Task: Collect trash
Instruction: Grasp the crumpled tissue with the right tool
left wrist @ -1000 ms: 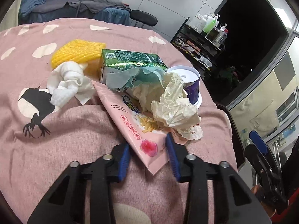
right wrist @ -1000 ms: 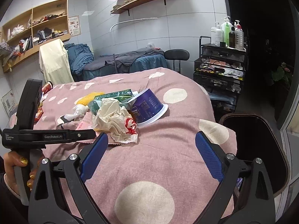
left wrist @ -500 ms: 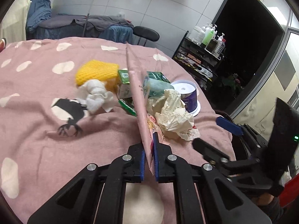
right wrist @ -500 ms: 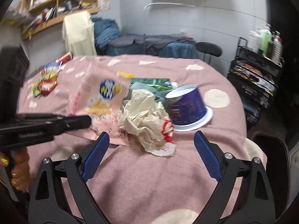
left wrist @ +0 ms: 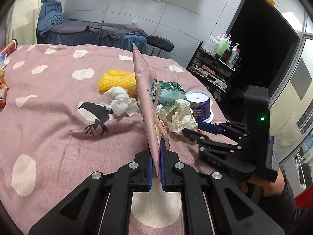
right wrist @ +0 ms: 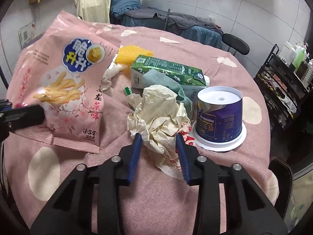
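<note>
My left gripper (left wrist: 156,157) has its blue pads pressed together on the bottom seam of the one pink snack bag (right wrist: 62,82), which stands on edge above the pink spotted cloth (left wrist: 49,137). From the right wrist view the bag's face reads clearly: a blue badge with "脆升升", a picture of fries, cherry blossoms and "20克" near the bottom corner. My right gripper (right wrist: 159,152) is spread, one pad each side of the one crumpled cream wrapper (right wrist: 160,117), which lies on the cloth just right of the bag; whether the pads already touch the paper I cannot tell. Red printing shows on the wrapper's lower edge, too creased to read. Behind the wrapper lies one green carton (right wrist: 168,72) on its side with small white print I cannot make out. Right of the wrapper, one purple cup (right wrist: 219,115) stands upside down on its white rim; its lettering is inverted and unclear. Beyond the carton sits one yellow foam net (left wrist: 117,79), and beside that one white tissue wad (left wrist: 120,100). Trash pieces counted: six
</note>
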Demonstrator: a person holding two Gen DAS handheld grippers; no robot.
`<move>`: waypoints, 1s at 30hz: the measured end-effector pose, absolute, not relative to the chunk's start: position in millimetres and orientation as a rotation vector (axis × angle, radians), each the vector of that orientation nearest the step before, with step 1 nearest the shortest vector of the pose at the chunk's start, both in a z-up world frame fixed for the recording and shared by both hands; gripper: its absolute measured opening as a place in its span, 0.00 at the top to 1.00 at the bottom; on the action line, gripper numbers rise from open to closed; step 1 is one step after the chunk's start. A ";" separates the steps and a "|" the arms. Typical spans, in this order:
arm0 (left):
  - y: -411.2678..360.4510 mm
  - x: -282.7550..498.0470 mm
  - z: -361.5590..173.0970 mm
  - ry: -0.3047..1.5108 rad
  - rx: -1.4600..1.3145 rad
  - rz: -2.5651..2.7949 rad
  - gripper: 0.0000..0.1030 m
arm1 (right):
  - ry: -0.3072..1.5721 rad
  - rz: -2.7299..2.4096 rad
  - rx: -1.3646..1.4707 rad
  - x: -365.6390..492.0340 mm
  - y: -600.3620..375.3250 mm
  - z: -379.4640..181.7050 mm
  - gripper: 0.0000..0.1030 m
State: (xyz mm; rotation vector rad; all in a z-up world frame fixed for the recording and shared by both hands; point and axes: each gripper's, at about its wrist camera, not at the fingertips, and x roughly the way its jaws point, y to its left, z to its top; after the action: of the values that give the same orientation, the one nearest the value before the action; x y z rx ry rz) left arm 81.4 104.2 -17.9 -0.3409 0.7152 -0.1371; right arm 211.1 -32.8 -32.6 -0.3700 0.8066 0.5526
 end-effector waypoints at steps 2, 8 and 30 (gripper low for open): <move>103.3 79.6 -17.2 0.711 -0.339 -0.134 0.93 | 0.793 0.573 -0.324 207.9 -39.6 -27.5 0.72; 97.5 72.7 -9.8 0.687 -0.315 -0.132 0.93 | 0.744 0.613 -0.209 185.9 -61.2 -10.4 0.74; 8.4 92.8 16.1 0.651 -0.170 -0.356 0.93 | 0.568 0.317 0.001 137.5 -185.7 23.8 0.75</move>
State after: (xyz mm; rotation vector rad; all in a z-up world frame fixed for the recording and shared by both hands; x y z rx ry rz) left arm 92.8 8.4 16.1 -0.1702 0.6509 -0.3558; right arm 137.5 -185.7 23.8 0.0006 0.5678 0.3167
